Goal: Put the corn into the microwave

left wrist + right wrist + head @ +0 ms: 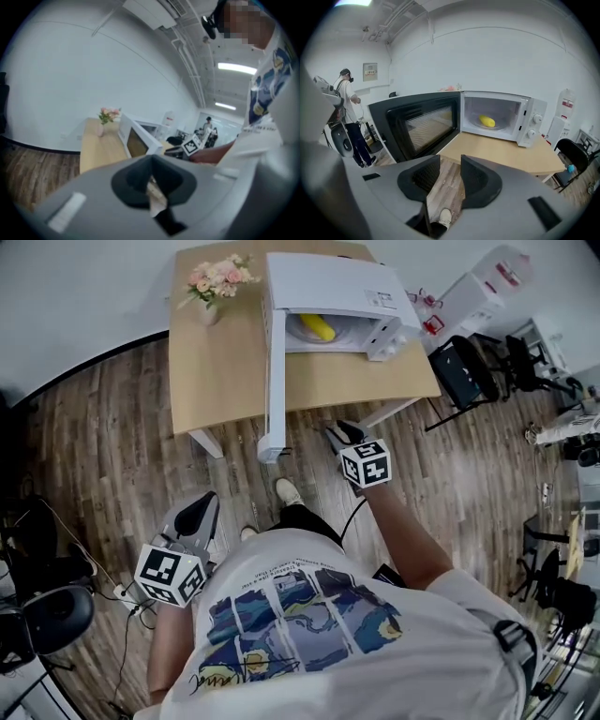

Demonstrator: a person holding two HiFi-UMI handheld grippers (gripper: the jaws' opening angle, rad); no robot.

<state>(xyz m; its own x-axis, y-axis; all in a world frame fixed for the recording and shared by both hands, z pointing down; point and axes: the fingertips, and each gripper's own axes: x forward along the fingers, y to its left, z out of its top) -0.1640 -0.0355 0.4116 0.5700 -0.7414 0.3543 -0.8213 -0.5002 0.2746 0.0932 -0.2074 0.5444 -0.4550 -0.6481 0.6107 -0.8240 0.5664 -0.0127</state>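
The yellow corn (317,327) (487,122) lies on a plate inside the white microwave (328,287) (525,117) on the wooden table (225,371). The microwave door (276,362) (417,126) hangs wide open past the table's front edge. My right gripper (342,432) (450,176) is over the floor just in front of the table, to the right of the door. It points at the oven, and its jaws are apart with nothing between them. My left gripper (199,512) (151,185) hangs lower left by my body, jaws together and empty.
A vase of pink flowers (214,287) (105,119) stands on the table left of the microwave. A black office chair (464,371) is right of the table, and another chair (47,615) is at the far left. A person (347,103) stands in the background. My shoe (286,491) is on the plank floor.
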